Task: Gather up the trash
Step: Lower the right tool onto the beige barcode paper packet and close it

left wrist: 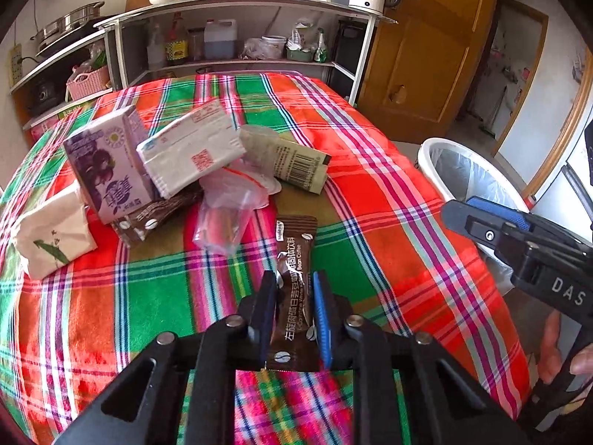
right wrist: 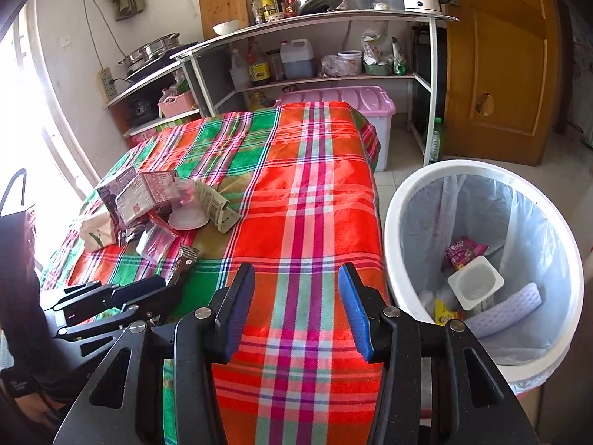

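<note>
My left gripper [left wrist: 294,278] is shut on a brown coffee sachet [left wrist: 296,237] that lies lengthwise on the plaid tablecloth [left wrist: 370,204]. Behind it sits a heap of trash: a purple drink carton [left wrist: 103,170], a white paper pack [left wrist: 189,148], a clear plastic bag [left wrist: 226,218], a barcode wrapper [left wrist: 296,165] and more brown sachets [left wrist: 148,218]. My right gripper [right wrist: 296,274] is open with nothing between its fingers, over the cloth near the table's right edge. The white lined bin [right wrist: 393,230] stands on the floor to its right, holding a yoghurt cup [right wrist: 476,285] and wrappers.
A tissue pack [left wrist: 52,233] lies at the table's left. Behind the table stands a white shelf [right wrist: 315,18] with bottles, pots and a kettle. A pink-lidded storage box [right wrist: 344,98] is under it, and a wooden door [right wrist: 500,74] is at the right.
</note>
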